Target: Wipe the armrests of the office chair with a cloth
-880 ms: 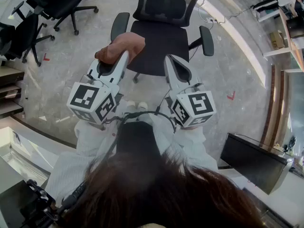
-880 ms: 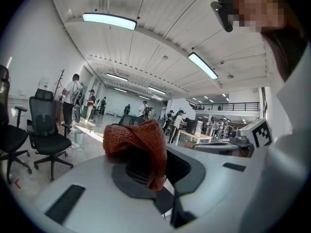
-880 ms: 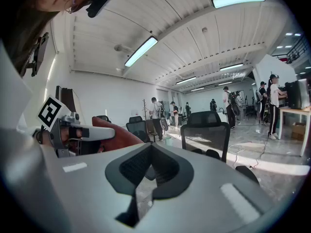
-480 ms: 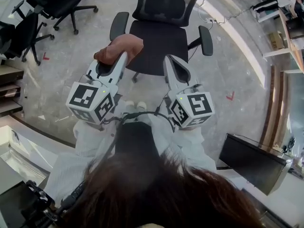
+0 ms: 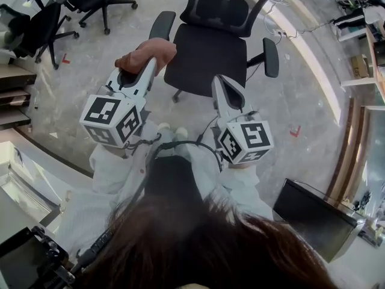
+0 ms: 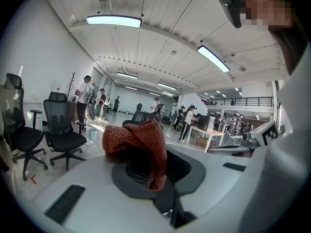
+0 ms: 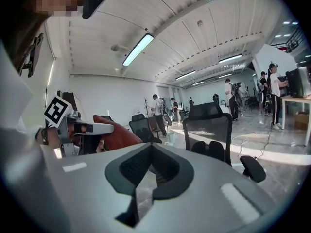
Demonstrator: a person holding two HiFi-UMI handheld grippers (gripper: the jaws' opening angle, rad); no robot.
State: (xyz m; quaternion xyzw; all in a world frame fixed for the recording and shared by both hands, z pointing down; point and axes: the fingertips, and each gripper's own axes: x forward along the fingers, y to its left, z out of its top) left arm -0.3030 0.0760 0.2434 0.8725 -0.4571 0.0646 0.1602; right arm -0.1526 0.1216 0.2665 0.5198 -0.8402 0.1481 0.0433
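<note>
At 12 o'clock: office chair | left tongs clamped on rust cloth, 11 o'clock, near armrest | right tongs together, empty.

White-and-grey left gripper and right gripper each bear a black-and-white marker cube; the sleeves seem white, hair dark.
</note>
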